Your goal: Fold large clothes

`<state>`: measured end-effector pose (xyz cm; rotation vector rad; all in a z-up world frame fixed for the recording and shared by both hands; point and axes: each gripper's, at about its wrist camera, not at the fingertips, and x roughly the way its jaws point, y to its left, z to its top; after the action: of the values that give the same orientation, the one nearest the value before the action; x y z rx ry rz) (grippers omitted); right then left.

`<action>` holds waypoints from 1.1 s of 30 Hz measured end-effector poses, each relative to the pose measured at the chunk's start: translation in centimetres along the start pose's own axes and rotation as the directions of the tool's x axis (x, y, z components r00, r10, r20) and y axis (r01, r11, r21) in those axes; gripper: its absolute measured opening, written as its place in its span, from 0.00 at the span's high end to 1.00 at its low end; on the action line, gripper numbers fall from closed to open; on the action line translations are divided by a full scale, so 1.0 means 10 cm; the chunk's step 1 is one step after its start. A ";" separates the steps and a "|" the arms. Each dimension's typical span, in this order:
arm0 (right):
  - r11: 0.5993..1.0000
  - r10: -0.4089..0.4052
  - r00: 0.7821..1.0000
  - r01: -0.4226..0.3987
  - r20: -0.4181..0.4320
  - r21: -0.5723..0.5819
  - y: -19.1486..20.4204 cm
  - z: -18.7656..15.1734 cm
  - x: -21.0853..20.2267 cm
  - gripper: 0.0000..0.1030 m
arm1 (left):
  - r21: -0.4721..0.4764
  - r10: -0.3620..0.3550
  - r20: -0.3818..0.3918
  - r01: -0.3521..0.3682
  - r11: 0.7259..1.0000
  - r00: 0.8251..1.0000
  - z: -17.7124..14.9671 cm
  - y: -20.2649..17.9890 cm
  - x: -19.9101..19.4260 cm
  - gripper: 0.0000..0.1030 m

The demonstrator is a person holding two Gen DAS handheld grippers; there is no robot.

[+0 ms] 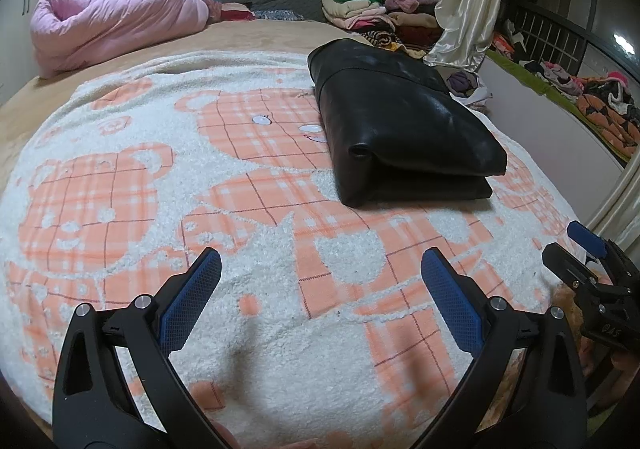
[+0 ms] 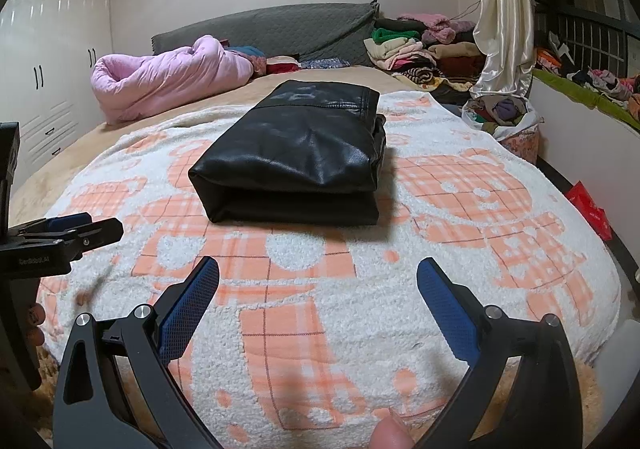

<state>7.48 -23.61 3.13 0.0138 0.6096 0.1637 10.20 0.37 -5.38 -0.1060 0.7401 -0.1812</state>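
- My left gripper (image 1: 322, 263) is spread wide and holds nothing; it hangs over the blanket (image 1: 256, 329) near the bed's front edge.
- My right gripper (image 2: 318, 273) is spread just as wide, also with nothing in it, over the same front stretch of blanket.
- In the left view the right gripper shows at the right margin, just beside mine but apart.
- Between both grippers and the jacket (image 2: 296, 153) I see bare blanket, free on all sides.
- The jacket is black, folded into a thick rectangle, lying flat mid-bed; its folded edge faces me, stacked layers showing at the front.
- Right of the jacket the blanket runs to the bed's side edge, then drops off.
- Left of it is a broad open stretch of blanket.
- Behind, a pink quilt (image 1: 116, 25) lies rolled near the headboard (image 2: 272, 27), well apart from the jacket.
- A clothes pile (image 2: 424, 49) sits at the far right corner, beside a curtain (image 2: 502, 17).
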 end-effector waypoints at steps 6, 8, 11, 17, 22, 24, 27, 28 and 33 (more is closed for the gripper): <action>1.000 0.001 1.000 -0.001 0.000 -0.002 0.00 0.00 0.00 0.04 | 0.001 0.000 0.002 0.000 1.000 1.000 -0.01 0.01 0.00 0.09; 1.000 0.001 1.000 -0.001 0.000 -0.002 0.00 0.00 0.00 0.04 | 0.000 0.003 0.002 -0.003 1.000 1.000 -0.01 0.01 0.00 0.09; 1.000 0.001 1.000 -0.001 -0.001 0.000 0.00 0.01 0.00 0.04 | -0.004 0.002 0.002 -0.002 1.000 1.000 -0.01 0.01 0.00 0.09; 1.000 -0.002 1.000 0.002 -0.001 -0.002 0.00 0.02 0.00 0.04 | -0.004 0.004 0.004 -0.004 1.000 1.000 0.00 0.01 0.00 0.09; 1.000 -0.002 1.000 0.002 -0.003 0.000 0.00 0.01 0.00 0.04 | -0.005 0.009 0.005 -0.009 1.000 1.000 0.01 0.01 -0.01 0.09; 1.000 -0.004 1.000 0.004 -0.003 0.000 0.00 0.02 0.00 0.04 | -0.001 0.011 0.004 -0.011 1.000 1.000 0.01 0.02 -0.02 0.09; 1.000 -0.004 1.000 0.004 -0.003 -0.002 0.00 0.02 0.00 0.04 | -0.001 0.012 0.002 -0.012 1.000 1.000 0.01 0.02 -0.02 0.09; 1.000 -0.003 1.000 0.003 -0.003 -0.002 0.00 0.02 0.00 0.04 | -0.001 0.014 0.001 -0.014 1.000 1.000 0.01 0.02 -0.02 0.09; 1.000 -0.004 1.000 0.004 -0.003 -0.001 0.00 0.02 0.00 0.04 | 0.002 0.018 0.000 -0.018 1.000 1.000 0.00 0.02 -0.02 0.09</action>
<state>7.61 -23.63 3.32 0.0111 0.6124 0.1602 10.13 0.59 -5.28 -0.0974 0.7406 -0.1646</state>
